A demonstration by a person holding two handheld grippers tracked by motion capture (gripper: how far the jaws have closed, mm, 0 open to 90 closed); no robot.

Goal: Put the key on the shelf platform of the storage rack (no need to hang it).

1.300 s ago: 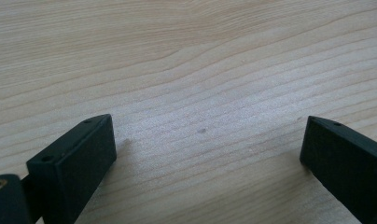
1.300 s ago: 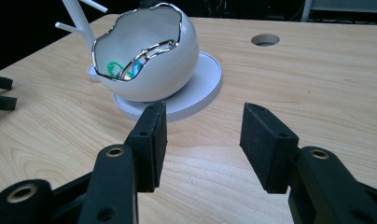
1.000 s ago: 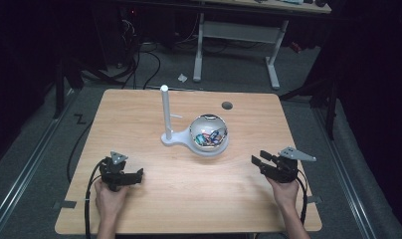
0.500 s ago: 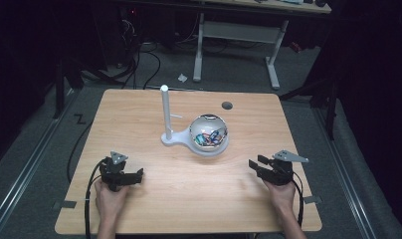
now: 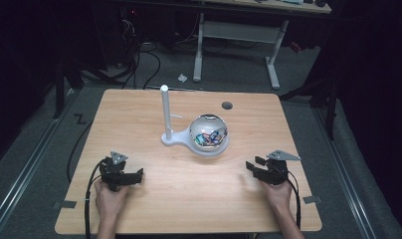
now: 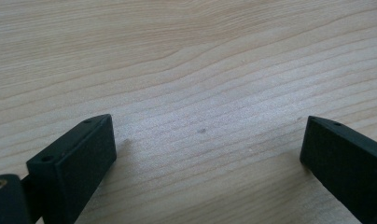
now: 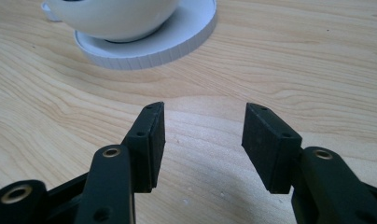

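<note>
A white bowl (image 5: 209, 133) with several small colourful items inside sits on a white stand base (image 5: 175, 139) with an upright white post (image 5: 165, 112), mid-table. My left gripper (image 5: 138, 175) rests low at the near left, open, with bare wood between its jaws (image 6: 207, 140). My right gripper (image 5: 251, 167) is at the near right, pointing toward the bowl and well short of it. It is open (image 7: 203, 126); its jaws have just opened a little further, with nothing between them. In the right gripper view, the bowl (image 7: 116, 16) and its round base (image 7: 177, 39) lie ahead.
The wooden table (image 5: 139, 109) has a small dark hole (image 5: 227, 105) at the back right. A white desk frame (image 5: 239, 32) and cables (image 5: 139, 59) stand on the floor beyond the table. A hand holds each gripper near the front edge.
My right gripper has sunk a little toward the tabletop and come slightly nearer the front edge. The left gripper, the bowl and the stand have stayed put.
</note>
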